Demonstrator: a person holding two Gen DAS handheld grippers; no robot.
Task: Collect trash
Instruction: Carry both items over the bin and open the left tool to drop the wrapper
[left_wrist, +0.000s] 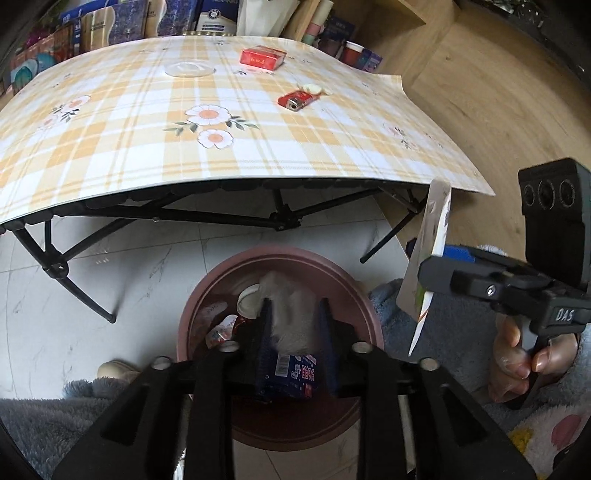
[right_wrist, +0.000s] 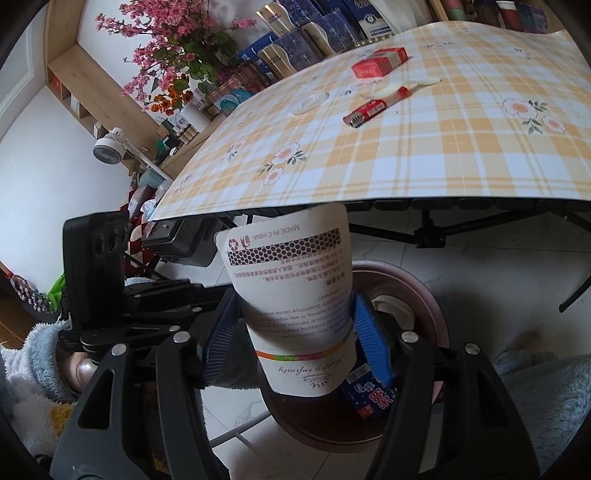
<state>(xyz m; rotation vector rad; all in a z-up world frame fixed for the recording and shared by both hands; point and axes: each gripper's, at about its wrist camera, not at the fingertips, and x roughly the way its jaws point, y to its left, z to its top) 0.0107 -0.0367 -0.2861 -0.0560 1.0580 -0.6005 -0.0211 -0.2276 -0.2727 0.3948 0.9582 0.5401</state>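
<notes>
Tongs (right_wrist: 295, 332) around curved paper pouch (right_wrist: 291, 280)

A white printed pouch (right_wrist: 295, 299) stands upright, pinched at its sides, above a round brown bin (left_wrist: 207, 288). A blue tissue packet (left_wrist: 291, 365) with white tissue sits over the bin's opening.

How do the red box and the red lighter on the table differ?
The red box is larger, a flat rectangular pack; the red lighter is smaller and slim, with a metal end. The box lies farther back; the lighter lies nearer the front edge, beside a white scrap. Both are red and lie on the checked tablecloth.
</notes>
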